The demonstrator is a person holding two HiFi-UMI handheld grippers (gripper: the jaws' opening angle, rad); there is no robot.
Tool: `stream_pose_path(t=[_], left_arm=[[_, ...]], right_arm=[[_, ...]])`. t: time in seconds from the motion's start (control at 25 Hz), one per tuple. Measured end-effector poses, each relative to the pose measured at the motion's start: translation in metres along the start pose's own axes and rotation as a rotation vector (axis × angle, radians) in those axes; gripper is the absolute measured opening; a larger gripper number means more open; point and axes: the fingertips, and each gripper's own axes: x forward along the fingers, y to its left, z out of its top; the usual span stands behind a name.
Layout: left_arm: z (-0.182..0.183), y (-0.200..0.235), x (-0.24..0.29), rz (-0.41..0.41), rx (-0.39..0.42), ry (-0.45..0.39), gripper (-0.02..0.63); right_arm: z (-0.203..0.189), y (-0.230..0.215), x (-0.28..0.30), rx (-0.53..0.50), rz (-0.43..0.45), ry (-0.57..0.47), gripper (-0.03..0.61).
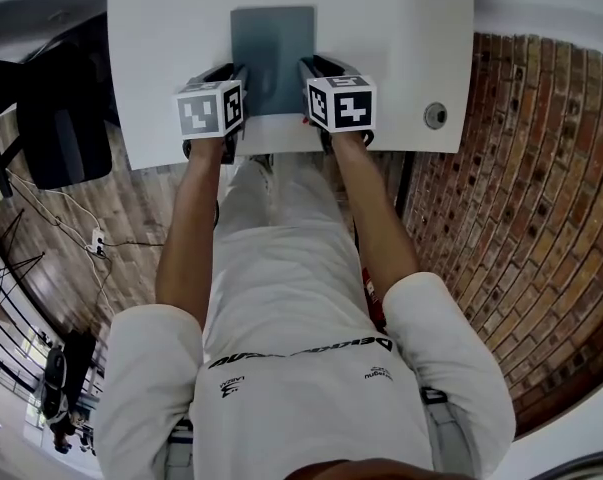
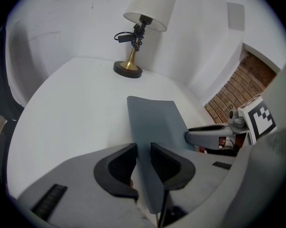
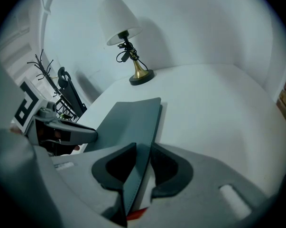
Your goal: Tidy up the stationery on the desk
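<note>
A flat grey mat [image 1: 273, 56] lies on the white desk [image 1: 401, 28], its near edge lifted. My left gripper [image 1: 237, 76] is shut on the mat's near left edge, and my right gripper [image 1: 309, 72] is shut on its near right edge. In the left gripper view the mat [image 2: 154, 120] runs forward from between the black pads [image 2: 118, 167], with the right gripper [image 2: 207, 134] beside it. In the right gripper view the mat [image 3: 131, 122] rises from between the pads [image 3: 115, 167], with the left gripper [image 3: 62, 133] on its far side. No other stationery shows.
A brass lamp [image 2: 135, 30] with a white shade stands at the desk's back by the wall. A round metal grommet [image 1: 435, 115] sits at the desk's near right corner. A black chair [image 1: 66, 108] stands left of the desk on the brick floor.
</note>
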Motion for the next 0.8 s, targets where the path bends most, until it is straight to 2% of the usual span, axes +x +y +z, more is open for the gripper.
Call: stream_pose_path(t=[0.32,0.44,0.6,0.8], left_arm=[[-0.003,0.002,0.001,0.002,0.000,-0.001,0.095],[-0.003,0.001,-0.003,0.018,0.006,-0.013,0.095],[0.009,0.004,-0.021,0.075,0.042,-0.071,0.048],[0.017,0.001,-0.042,0.090,0.069,-0.127,-0.002]], right_arm=[[-0.002,0.003,0.000,-0.033,-0.017,0.005,0.092],[0.003,0.001,-0.009,-0.022,-0.025,-0.044,0.103],[0.012,-0.004,-0.036,0.004,-0.044,-0.120,0.119],[-0.001,-0.009,-0.063,0.009,-0.057,-0.126,0.138]])
